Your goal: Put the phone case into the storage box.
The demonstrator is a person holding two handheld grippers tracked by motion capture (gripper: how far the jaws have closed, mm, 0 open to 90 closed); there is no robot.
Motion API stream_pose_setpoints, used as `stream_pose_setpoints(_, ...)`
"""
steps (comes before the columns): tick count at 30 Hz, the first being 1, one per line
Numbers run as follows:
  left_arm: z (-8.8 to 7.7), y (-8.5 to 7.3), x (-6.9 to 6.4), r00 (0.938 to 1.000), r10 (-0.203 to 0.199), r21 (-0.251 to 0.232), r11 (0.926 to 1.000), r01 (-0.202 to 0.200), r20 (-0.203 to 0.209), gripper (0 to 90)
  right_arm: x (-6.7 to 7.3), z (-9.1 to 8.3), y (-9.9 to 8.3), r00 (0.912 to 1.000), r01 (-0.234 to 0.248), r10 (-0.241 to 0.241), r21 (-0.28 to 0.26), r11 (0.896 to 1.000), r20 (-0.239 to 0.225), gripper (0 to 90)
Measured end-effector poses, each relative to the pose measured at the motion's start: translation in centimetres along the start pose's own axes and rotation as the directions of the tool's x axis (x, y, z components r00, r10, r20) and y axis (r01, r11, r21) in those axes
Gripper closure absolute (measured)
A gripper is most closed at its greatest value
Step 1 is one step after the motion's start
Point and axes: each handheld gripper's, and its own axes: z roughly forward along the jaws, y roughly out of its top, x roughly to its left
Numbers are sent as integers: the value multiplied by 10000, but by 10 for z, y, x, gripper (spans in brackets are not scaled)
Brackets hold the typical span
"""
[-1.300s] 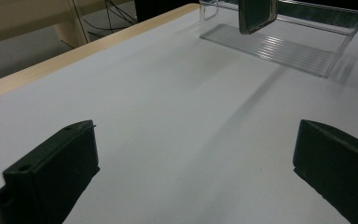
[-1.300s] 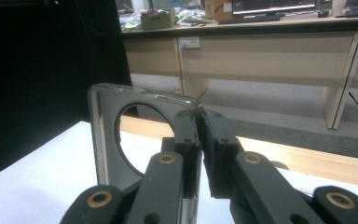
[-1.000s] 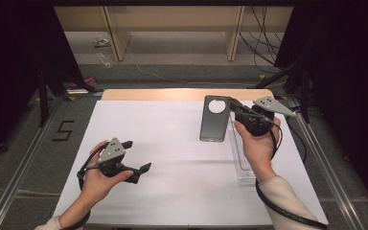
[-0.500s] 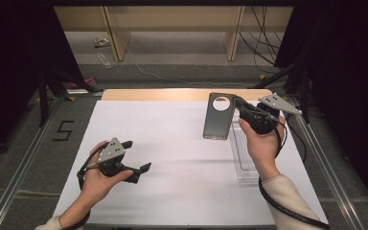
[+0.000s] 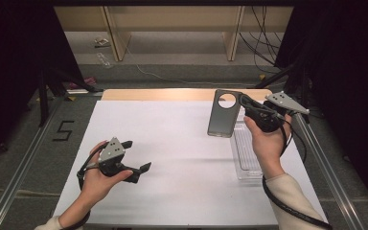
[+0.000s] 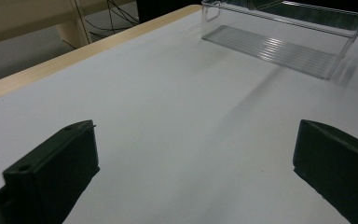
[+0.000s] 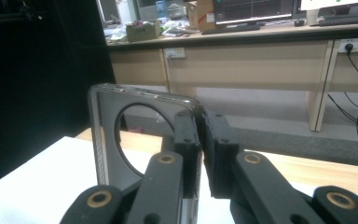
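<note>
A dark grey phone case [image 5: 222,120] with a round camera hole hangs upright over the far end of a clear plastic tray [image 5: 247,155]. My right gripper [image 5: 243,103] is shut on its right edge. In the right gripper view the two pads pinch the phone case [image 7: 105,156] at its rim, and my right gripper [image 7: 200,135] points level toward the room. My left gripper [image 5: 136,155] rests low over the white table [image 5: 172,143] at the front left, open, with nothing between its fingers. The left gripper [image 6: 196,163] faces the clear tray [image 6: 279,46] across bare white surface.
A wooden strip [image 5: 163,94] edges the far side of the table. Metal rails [image 5: 24,163] run along both sides on the floor, and a "5" mark [image 5: 63,130] lies at the left. Cables [image 5: 263,28] and desk legs stand beyond the table.
The right hand has shifted the phone case slightly to the right over the tray. The left hand has stayed where it was.
</note>
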Motion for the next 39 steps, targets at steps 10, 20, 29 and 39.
stream_pose_setpoints(10, 0, 0, 0, 10000, -24, -7, 10000, 24, 7, 0, -3, 0, 0, 10000, 38, -38, 24, 10000, 75, 850)
stream_pose_setpoints(20, 0, 0, 0, 10000, -25, -16, 10000, 25, -5, 0, -7, -2, 1, 9998, 41, -41, -23, 10000, 183, 850)
stream_pose_setpoints(29, 0, 0, 1, 10000, -24, -22, 10000, 24, 0, 0, -10, -3, 3, 9997, 53, -51, -50, 10000, 247, 850)
stream_pose_setpoints(39, 0, 0, 1, 10000, -4, -13, 10000, 4, -29, 0, -13, -5, 4, 9994, 25, -21, -98, 9999, 350, 850)
